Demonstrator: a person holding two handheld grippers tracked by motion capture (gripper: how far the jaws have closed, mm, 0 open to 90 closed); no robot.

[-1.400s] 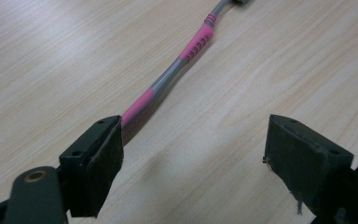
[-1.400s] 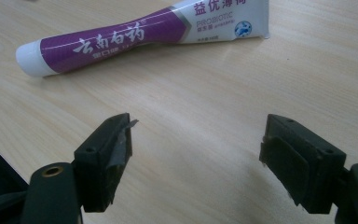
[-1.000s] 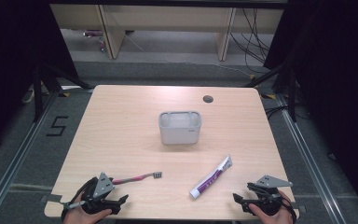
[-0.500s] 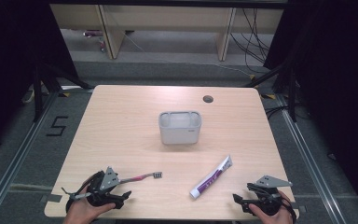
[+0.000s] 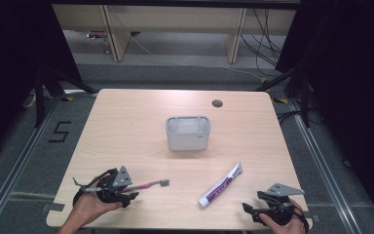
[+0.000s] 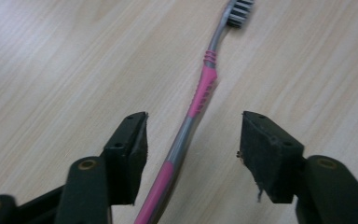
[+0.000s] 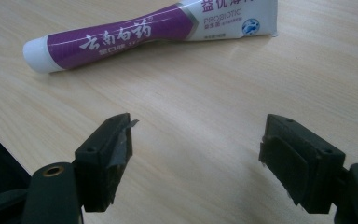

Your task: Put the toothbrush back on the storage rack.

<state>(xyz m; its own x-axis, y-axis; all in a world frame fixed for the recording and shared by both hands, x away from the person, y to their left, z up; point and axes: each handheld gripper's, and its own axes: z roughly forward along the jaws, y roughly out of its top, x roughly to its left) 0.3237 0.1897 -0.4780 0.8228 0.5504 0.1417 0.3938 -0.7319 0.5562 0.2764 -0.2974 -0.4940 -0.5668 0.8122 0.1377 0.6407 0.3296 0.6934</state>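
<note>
From the high view, a pale wooden table [image 5: 126, 122] fills the middle of the scene. The left gripper [image 5: 126, 194] sits near the table's front left corner, held in a hand [image 5: 85, 209] that comes in from the bottom edge. A pink and grey toothbrush [image 5: 151, 184] lies flat beside it, bristle head pointing right; its handle end passes under the gripper and is hidden there. At this distance the jaws cannot be made out. The right gripper [image 5: 248, 209] rests at the front right corner, its hand cut off by the picture's lower edge. A purple and white toothpaste tube [image 5: 220, 185] lies on a slant between the two grippers, nearer the right one and apart from it. A grey open-topped holder [image 5: 188, 132] stands at the table's centre; its inside is hard to read.

In the left gripper view, the toothbrush [image 6: 200, 93] runs up between the two black jaws. The jaws have just been closing and stand partly closed, with bare gaps either side of the handle, so neither pad presses it. The handle's lower end is cut off at the bottom, and the bristles are cropped at the top.

In the right gripper view, the jaws stand wide apart over bare wood. The toothpaste tube [image 7: 158, 30] lies across the top, white cap to the left, its flat end cropped by the upper edge.
</note>
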